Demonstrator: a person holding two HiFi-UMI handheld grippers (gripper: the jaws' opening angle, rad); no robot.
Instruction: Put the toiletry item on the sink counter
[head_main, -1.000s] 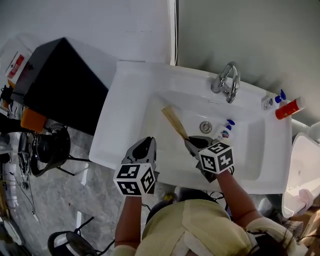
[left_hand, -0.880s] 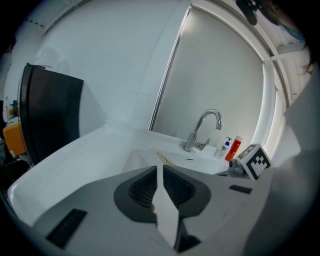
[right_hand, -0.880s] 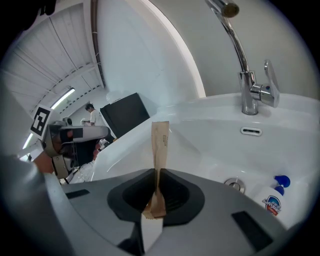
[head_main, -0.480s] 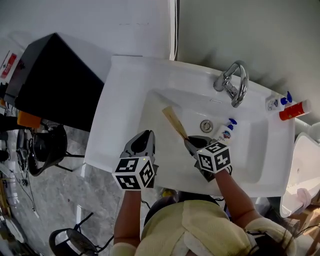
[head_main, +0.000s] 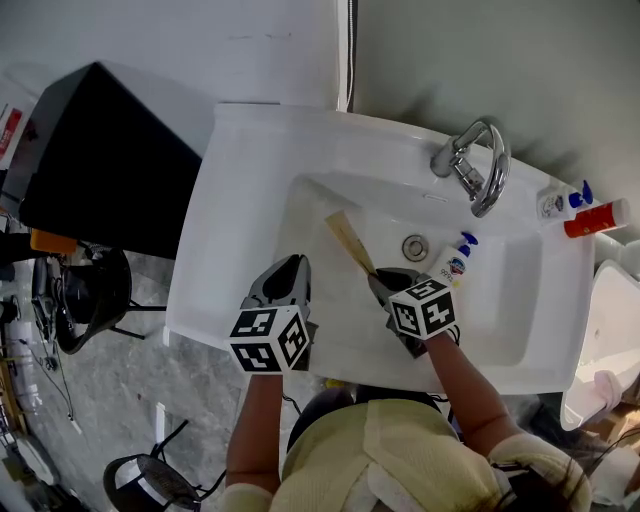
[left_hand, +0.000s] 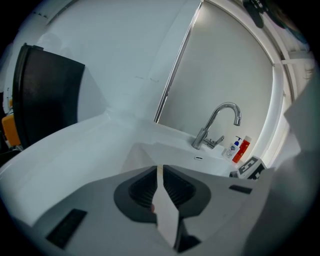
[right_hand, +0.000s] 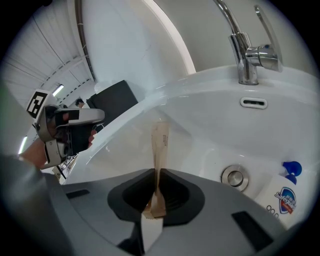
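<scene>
A long flat tan packet slants up from the white basin, and my right gripper is shut on its near end. In the right gripper view the tan packet stands edge-on, pinched between the jaws of the right gripper. My left gripper hovers over the basin's front left rim, shut with nothing in it; the left gripper shows its jaws pressed together. The sink counter is a broad white ledge left of the basin.
A white bottle with a blue cap lies in the basin beside the drain. The chrome faucet stands at the back. A small blue-capped bottle and a red tube sit at the back right corner. A black cabinet stands left.
Both grippers and the tan packet keep about the same places; only the head view has shifted a little, showing more of the counter's left side.
</scene>
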